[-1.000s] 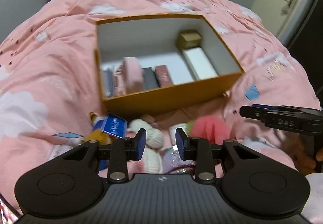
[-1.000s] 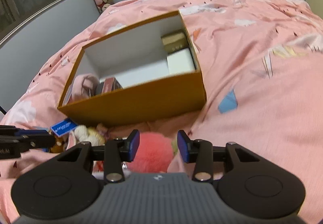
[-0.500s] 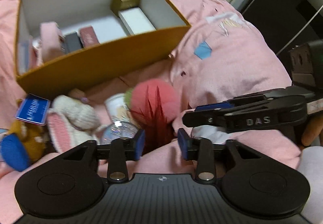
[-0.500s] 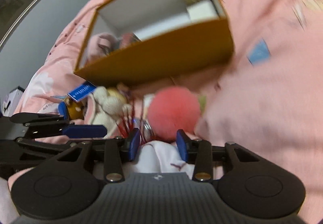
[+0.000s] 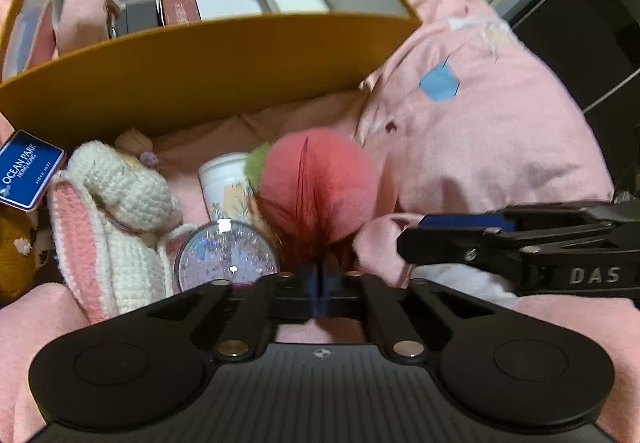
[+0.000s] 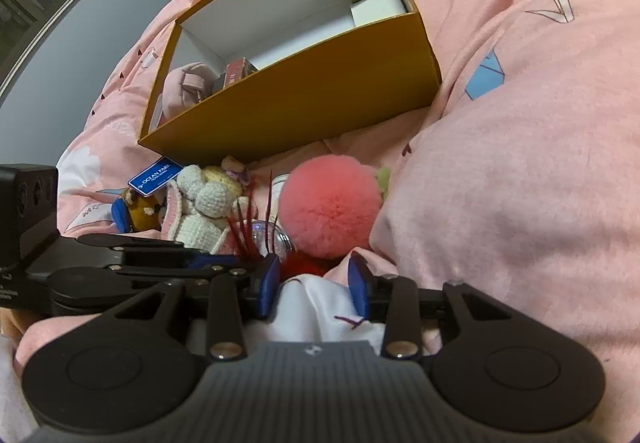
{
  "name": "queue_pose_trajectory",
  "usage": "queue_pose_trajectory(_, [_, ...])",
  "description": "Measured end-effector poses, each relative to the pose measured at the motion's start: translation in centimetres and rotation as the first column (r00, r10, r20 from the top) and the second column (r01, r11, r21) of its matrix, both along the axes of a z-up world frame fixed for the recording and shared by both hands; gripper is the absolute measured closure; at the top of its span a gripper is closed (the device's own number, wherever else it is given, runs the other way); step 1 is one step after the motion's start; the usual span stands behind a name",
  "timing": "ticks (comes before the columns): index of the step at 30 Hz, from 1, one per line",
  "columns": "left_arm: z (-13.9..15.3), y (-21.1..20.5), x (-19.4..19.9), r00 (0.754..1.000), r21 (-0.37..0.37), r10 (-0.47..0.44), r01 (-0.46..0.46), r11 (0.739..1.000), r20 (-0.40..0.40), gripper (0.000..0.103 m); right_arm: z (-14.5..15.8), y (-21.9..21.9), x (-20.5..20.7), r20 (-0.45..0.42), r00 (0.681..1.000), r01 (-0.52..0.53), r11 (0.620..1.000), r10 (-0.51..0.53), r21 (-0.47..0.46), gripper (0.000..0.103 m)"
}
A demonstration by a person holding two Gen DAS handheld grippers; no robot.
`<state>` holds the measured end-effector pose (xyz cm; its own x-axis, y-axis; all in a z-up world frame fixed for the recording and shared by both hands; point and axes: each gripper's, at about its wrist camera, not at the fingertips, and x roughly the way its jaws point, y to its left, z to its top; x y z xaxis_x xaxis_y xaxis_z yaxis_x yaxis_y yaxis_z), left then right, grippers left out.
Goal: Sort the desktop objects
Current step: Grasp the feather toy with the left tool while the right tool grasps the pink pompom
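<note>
My left gripper (image 5: pixel 320 275) is shut, its pads pinched on the base of some dark red feathers (image 5: pixel 304 203) that fan up over a pink pompom (image 5: pixel 320 179). The right wrist view shows that gripper (image 6: pixel 200 261) from the side, with the feathers (image 6: pixel 244 227) rising at its tip. My right gripper (image 6: pixel 313 283) stands open just before the pompom (image 6: pixel 330 207). A white cloth (image 6: pixel 312 303) bulges between its pads without being squeezed. Behind stands the orange box (image 5: pixel 200 83), which holds small boxes and a pink pouch.
Beside the pompom lie a glitter disc (image 5: pixel 226 255), a white cup (image 5: pixel 224 183), a crochet bunny (image 5: pixel 112 211), a yellow plush (image 5: pixel 16 251) and a blue Ocean Park tag (image 5: pixel 26 169). Everything rests on a rumpled pink duvet (image 6: pixel 520 163). The right gripper (image 5: pixel 412 239) juts in from the right.
My left gripper dropped toward the pile in front of the box and went from open to shut at the feathers. The right gripper tipped down to the pompom, still open.
</note>
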<state>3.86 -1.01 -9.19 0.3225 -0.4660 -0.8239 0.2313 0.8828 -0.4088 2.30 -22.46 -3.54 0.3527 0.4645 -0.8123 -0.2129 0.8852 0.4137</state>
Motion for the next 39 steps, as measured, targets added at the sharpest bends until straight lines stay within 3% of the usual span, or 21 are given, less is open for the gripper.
queue_pose_trajectory(3, [1.6, 0.8, -0.8, 0.996, -0.019, 0.033, -0.032, 0.999, 0.088, 0.103, 0.0, 0.0, 0.2, 0.0, 1.0, -0.007, 1.0, 0.007, 0.008, 0.063])
queue_pose_trajectory(8, [3.8, 2.3, -1.2, 0.98, -0.029, 0.109, -0.106, 0.994, 0.168, 0.103, 0.6, -0.1, 0.5, 0.022, 1.0, -0.017, 1.0, 0.017, 0.015, 0.062])
queue_pose_trajectory(15, [8.3, 4.5, -1.9, 0.944, -0.023, 0.171, -0.172, 0.985, 0.282, 0.103, 2.4, 0.1, 1.5, 0.11, 0.993, -0.05, 0.999, 0.05, 0.003, 0.062])
queue_pose_trajectory(19, [8.4, 5.0, -1.3, 0.932, 0.003, 0.203, -0.214, 0.977, 0.301, 0.103, 2.4, 1.1, 3.0, 0.135, 0.988, -0.073, 0.997, 0.075, -0.023, 0.062])
queue_pose_trajectory(22, [7.6, 5.3, -1.0, 0.937, 0.013, 0.215, -0.227, 0.974, 0.277, 0.102, 1.7, 2.1, 3.8, 0.125, 0.985, -0.109, 0.992, 0.116, -0.067, 0.059])
queue_pose_trajectory(25, [7.3, 5.5, -1.1, 0.934, 0.022, 0.223, -0.238, 0.971, 0.28, 0.084, 0.9, 3.3, 3.9, 0.117, 0.979, -0.151, 0.979, 0.168, -0.136, 0.057])
queue_pose_trajectory(29, [7.4, 5.5, -1.3, 0.947, 0.035, 0.164, -0.181, 0.983, 0.278, 0.047, -0.2, 3.8, 4.1, 0.091, 0.977, -0.177, 0.972, 0.193, -0.155, 0.05])
queue_pose_trajectory(34, [5.6, 4.2, -1.0, 0.964, 0.097, 0.129, -0.155, 0.983, 0.232, 0.047, -1.4, 4.3, 4.9, 0.073, 0.976, -0.188, 0.965, 0.203, -0.182, 0.047])
queue_pose_trajectory(36, [4.8, 3.6, -0.7, 0.967, 0.121, 0.115, -0.146, 0.982, 0.228, 0.046, -2.0, 4.8, 5.1, 0.065, 0.973, -0.207, 0.958, 0.224, -0.196, 0.042])
queue_pose_trajectory(39, [3.5, 3.0, -0.1, 0.97, 0.183, 0.12, -0.159, 0.97, 0.211, 0.046, -3.0, 5.8, 5.5, 0.051, 0.967, -0.23, 0.945, 0.248, -0.232, 0.04])
